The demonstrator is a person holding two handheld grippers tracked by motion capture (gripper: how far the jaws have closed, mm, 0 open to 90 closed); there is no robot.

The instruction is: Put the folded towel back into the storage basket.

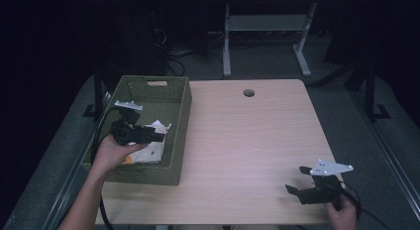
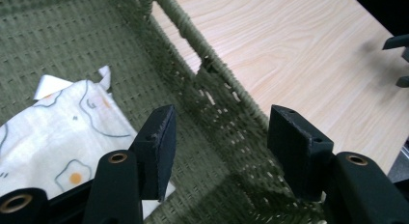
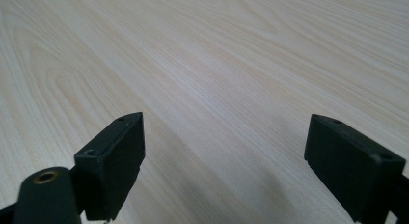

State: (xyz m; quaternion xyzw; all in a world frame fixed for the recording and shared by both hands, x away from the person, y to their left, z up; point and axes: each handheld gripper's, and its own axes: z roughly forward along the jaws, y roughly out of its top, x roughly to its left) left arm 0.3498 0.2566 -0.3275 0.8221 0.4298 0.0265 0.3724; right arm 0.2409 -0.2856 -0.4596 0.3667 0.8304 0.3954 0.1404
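At the left of the high view, a green woven basket [image 1: 181, 108] sits on the left part of the light wooden table [image 1: 247, 141]. Inside it lies a white cloth [image 1: 151, 148] printed with fried-egg shapes. The person's left hand [image 1: 111, 153] holds the left gripper [image 1: 161, 137] inside the basket, just above the cloth. In the left gripper view, its 2 black jaws stand apart with nothing between them; the left gripper [image 2: 219, 147] points at the basket's inner wall [image 2: 212, 113], and the cloth [image 2: 62, 137] lies beside and partly under one jaw. Whether that jaw touches the cloth cannot be told.

Toward the right, the middle of the table is bare wood, with a round hole [image 1: 248, 92] near its far edge.

At the lower right corner of the table, the right hand [image 1: 341, 212] holds the right gripper [image 1: 298, 179] low over the wood. In the right gripper view, the right gripper [image 3: 224, 161] has its 2 jaws spread wide, gripping nothing, with only the tabletop [image 3: 217, 64] ahead.
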